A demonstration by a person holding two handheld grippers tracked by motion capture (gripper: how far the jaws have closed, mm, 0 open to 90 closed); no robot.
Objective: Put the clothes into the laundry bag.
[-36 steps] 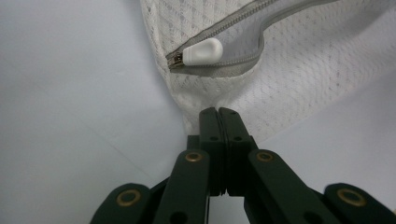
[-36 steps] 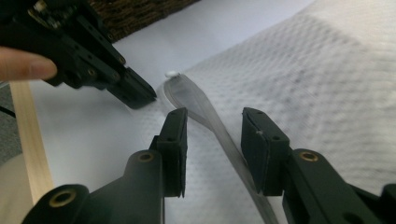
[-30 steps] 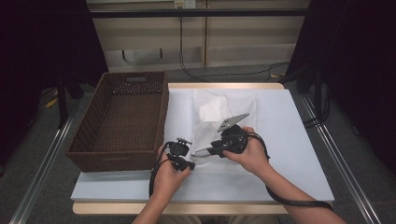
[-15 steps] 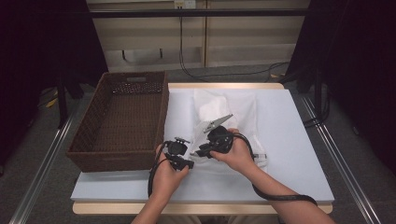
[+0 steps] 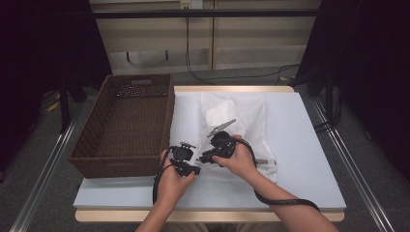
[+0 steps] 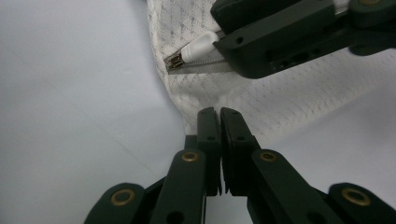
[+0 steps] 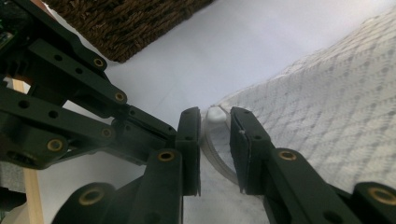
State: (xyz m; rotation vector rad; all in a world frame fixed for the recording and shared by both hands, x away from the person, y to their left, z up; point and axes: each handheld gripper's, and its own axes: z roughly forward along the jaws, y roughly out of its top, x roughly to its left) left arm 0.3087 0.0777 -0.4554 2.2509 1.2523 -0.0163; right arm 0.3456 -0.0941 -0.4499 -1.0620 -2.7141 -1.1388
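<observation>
A white table (image 5: 309, 159) has a brown basket (image 5: 126, 126) on its left side. A white mesh bag (image 5: 241, 121) lies in the middle, just right of the basket. The left gripper (image 6: 219, 116) has its jaws squeezed together on the bag's edge. The right gripper (image 7: 215, 122) is a little open around the white zipper pull (image 6: 198, 48) at the bag's near corner.

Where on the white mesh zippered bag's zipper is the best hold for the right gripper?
Best guess: the white zipper pull tab. It sticks out from the metal slider at the corner of the white mesh zippered bag, so the right gripper should come in along the zipper line, jaws on the tab's sides.
</observation>
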